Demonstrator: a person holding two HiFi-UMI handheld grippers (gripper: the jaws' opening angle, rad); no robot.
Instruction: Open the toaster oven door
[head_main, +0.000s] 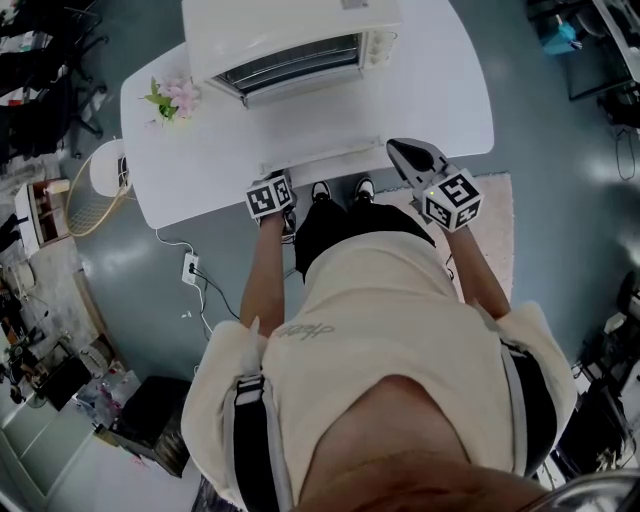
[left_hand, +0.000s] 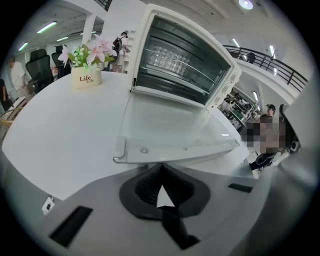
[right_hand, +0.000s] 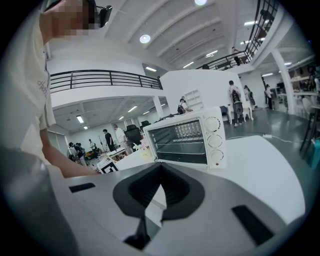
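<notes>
The white toaster oven stands at the far side of a white table. Its glass door is swung down and lies flat toward me, so the wire rack inside shows. My left gripper is shut with nothing in it, its tips just short of the door's front edge. In the head view the left gripper sits at the table's near edge. My right gripper is held above the near right of the table, shut and empty. In the right gripper view the right gripper points at the oven.
A small pot of pink flowers stands left of the oven on the table. On the floor at the left are a round wicker-rimmed object and a power strip. A pale rug lies under my right side. People stand far off in the hall.
</notes>
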